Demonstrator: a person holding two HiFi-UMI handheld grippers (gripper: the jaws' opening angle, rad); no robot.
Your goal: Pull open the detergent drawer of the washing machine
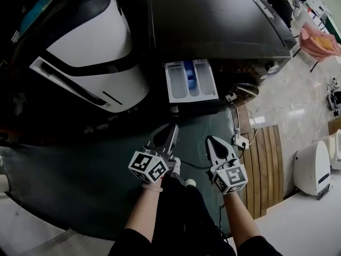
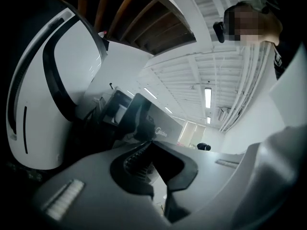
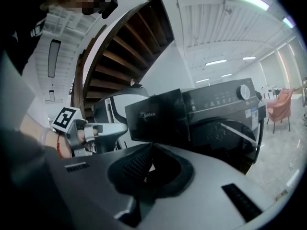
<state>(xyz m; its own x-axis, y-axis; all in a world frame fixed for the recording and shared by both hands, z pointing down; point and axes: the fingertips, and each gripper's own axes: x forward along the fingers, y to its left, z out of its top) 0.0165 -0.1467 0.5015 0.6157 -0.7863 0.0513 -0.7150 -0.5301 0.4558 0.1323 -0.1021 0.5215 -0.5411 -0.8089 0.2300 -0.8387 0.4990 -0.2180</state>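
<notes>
Detergent drawer point(image 1: 191, 80), we noted, stood pulled out lengthwise toward us, ahead of left gripper point(image 1: 173, 129) and right gripper point(image 1: 211, 141), both with jaws together, empty.

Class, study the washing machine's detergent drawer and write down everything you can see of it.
The detergent drawer stands pulled well out of the top left of the dark washing machine. From above it is a white, plastic-looking tray, level, split lengthwise into compartments, the middle one with a blue insert. Its front panel is dark and glossy and bears a logo. Nothing touches it: the left gripper and the right gripper are both short of it.
</notes>
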